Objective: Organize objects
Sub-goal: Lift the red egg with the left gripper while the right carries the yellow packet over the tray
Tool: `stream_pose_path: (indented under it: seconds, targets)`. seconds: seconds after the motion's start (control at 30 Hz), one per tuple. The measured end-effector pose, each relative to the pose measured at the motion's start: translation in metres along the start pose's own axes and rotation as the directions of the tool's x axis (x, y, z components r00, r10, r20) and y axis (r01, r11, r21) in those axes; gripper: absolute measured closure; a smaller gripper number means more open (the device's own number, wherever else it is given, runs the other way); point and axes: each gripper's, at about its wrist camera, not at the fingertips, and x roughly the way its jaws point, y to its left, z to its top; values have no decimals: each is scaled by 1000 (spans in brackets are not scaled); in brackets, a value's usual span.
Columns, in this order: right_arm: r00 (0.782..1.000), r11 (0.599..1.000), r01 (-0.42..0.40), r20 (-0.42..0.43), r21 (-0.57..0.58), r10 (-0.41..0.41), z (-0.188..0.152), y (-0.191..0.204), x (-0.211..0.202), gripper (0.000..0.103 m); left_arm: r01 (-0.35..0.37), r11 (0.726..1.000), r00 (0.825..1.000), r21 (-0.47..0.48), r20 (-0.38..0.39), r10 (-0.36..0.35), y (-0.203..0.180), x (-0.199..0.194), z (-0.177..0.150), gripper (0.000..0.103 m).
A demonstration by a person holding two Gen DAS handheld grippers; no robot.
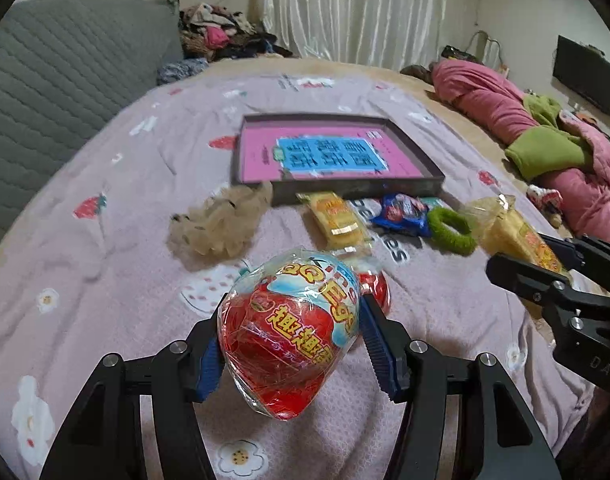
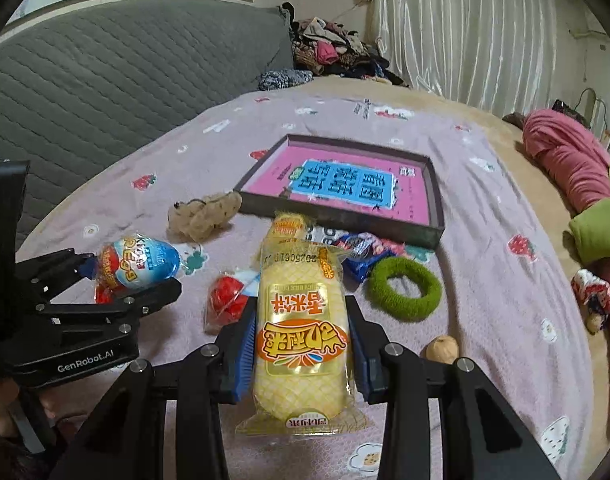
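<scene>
While the left gripper (image 1: 291,350) has its fingers (image 1: 379,350) pinching a wrapped egg-shaped treat (image 1: 287,332) above the bed (image 1: 105,264), the right gripper (image 2: 301,354) pinches a yellow snack packet (image 2: 301,336) held lengthwise between its fingers (image 2: 245,348). Beyond them lie a second red egg (image 2: 225,302), a green ring (image 2: 405,286), a blue wrapper (image 1: 403,214), another yellow packet (image 1: 337,220) and a beige scrunchie (image 1: 221,222), all before a shallow box with a pink bottom (image 1: 329,156).
</scene>
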Motion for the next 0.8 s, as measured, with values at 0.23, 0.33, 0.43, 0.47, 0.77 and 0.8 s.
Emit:
stream_pose_path:
  seconds: [0.23, 0.33, 0.43, 0.47, 0.77, 0.8]
  targets:
    - [1000, 1000, 3, 30, -1, -3, 15, -7, -13, 63, -18, 1000, 999, -4, 41, 18, 2, -18, 27, 41]
    - [999, 1000, 3, 44, -8, -3, 23, -9, -17, 63, -14, 1000, 999, -2, 51, 14, 1, -22, 40, 41]
    - [998, 1000, 2, 63, -9, -1, 33, -13, -21, 63, -17, 1000, 998, 9, 60, 17, -3, -23, 54, 41]
    - [997, 1000, 6, 72, -12, -5, 38, -15, -23, 63, -18, 1000, 998, 16, 65, 17, -4, -24, 60, 41]
    - [992, 999, 38, 119, -35, -33, 72, -26, -33, 63, 7, 999, 994, 43, 107, -11, -16, -33, 112, 41]
    - [991, 998, 43, 126, -35, -38, 76, -27, -35, 63, 12, 999, 994, 43, 109, -17, -17, -33, 117, 41]
